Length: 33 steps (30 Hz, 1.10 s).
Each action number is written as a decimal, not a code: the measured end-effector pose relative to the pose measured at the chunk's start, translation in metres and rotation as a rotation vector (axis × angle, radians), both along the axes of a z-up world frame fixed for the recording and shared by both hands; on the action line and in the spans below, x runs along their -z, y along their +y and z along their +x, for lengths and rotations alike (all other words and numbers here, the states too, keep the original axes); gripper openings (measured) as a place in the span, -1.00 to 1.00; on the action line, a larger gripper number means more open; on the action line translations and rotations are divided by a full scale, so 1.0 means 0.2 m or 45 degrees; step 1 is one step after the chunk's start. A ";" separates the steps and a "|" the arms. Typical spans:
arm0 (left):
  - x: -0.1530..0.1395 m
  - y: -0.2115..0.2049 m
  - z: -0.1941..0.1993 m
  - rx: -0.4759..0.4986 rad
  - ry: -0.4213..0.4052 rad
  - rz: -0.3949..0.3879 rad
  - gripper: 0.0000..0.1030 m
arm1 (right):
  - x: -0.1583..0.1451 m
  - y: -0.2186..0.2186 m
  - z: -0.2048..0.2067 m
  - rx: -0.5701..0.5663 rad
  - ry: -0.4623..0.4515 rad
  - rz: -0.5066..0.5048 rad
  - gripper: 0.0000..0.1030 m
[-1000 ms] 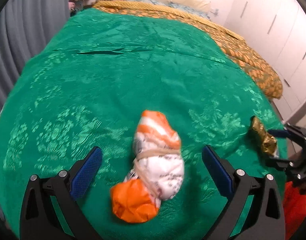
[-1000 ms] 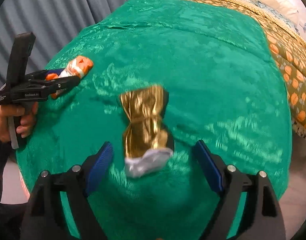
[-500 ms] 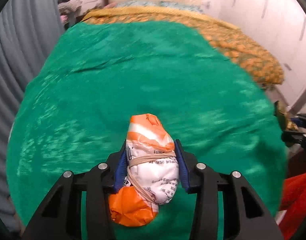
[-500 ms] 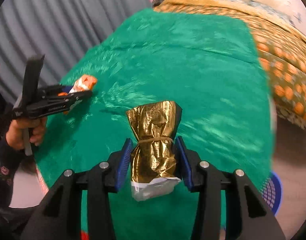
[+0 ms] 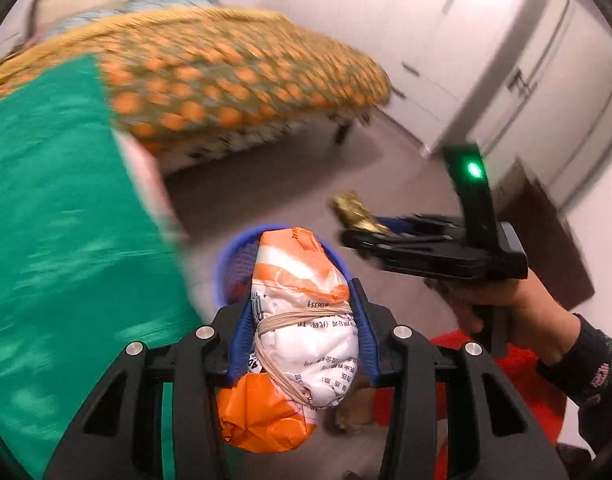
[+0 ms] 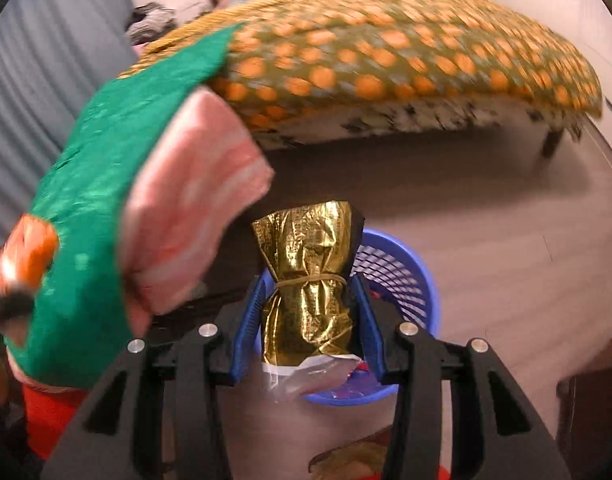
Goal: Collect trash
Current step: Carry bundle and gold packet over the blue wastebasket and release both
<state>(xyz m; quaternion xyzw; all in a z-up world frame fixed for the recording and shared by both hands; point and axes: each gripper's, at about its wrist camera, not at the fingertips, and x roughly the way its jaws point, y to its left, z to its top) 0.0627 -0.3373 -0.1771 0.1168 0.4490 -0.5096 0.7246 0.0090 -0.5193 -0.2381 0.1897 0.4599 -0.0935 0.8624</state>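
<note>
A second ago both bundles lay on the green bedspread (image 5: 57, 240) between spread jaws; now my left gripper (image 5: 301, 340) is clamped on the orange-and-white wrapper bundle (image 5: 301, 320), its blue pads pressed to both sides at the rubber band. My right gripper (image 6: 306, 332) is likewise closed on the gold foil wrapper (image 6: 310, 280). Both have left the bed and hang beyond its foot corner, over the floor. In the left view the orange bundle sits in front of the blue mesh basket (image 5: 225, 268); in the right view the gold wrapper hangs just above that basket (image 6: 402, 276). The corner of the bedspread, with pink padding (image 6: 193, 208) under it, juts close on the left. An orange-dotted blanket (image 6: 386, 52) covers the far bed. Something red (image 5: 522, 364) lies below my right hand (image 5: 506, 300).
</note>
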 end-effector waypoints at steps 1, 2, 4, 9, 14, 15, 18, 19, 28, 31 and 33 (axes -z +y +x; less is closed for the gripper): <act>0.05 -0.07 -0.02 0.005 -0.002 0.028 -0.16 | 0.03 -0.05 -0.02 0.020 -0.001 0.024 -0.15; 0.11 -0.15 -0.03 0.008 -0.001 0.058 -0.16 | 0.09 -0.11 -0.01 0.045 0.002 0.062 -0.15; 0.26 -0.30 -0.04 0.007 0.011 0.127 -0.16 | 0.16 -0.18 -0.03 0.071 0.011 0.101 -0.15; 0.54 -0.52 -0.02 -0.032 -0.026 0.235 -0.12 | 0.35 -0.33 -0.01 0.126 0.040 0.188 -0.12; 0.76 -0.59 0.11 -0.100 -0.027 0.273 0.46 | 0.53 -0.46 0.01 0.208 0.023 0.293 0.57; 0.79 -0.59 0.13 -0.120 -0.013 0.286 0.46 | 0.54 -0.47 0.01 0.221 0.027 0.293 0.57; 0.76 -0.53 0.14 -0.154 0.017 0.244 0.53 | 0.49 -0.47 -0.02 0.248 -0.005 0.277 0.74; 0.74 -0.52 0.13 -0.161 0.000 0.219 0.56 | 0.46 -0.47 -0.04 0.259 -0.011 0.261 0.89; 0.27 -0.32 -0.15 -0.144 -0.291 0.067 0.90 | -0.08 -0.27 -0.36 0.276 -0.097 -0.068 0.91; 0.12 -0.25 -0.28 -0.177 -0.459 0.052 0.90 | -0.30 -0.10 -0.54 0.300 -0.229 -0.217 0.91; 0.04 -0.18 -0.35 -0.249 -0.535 0.038 0.90 | -0.35 -0.05 -0.63 0.374 -0.306 -0.198 0.91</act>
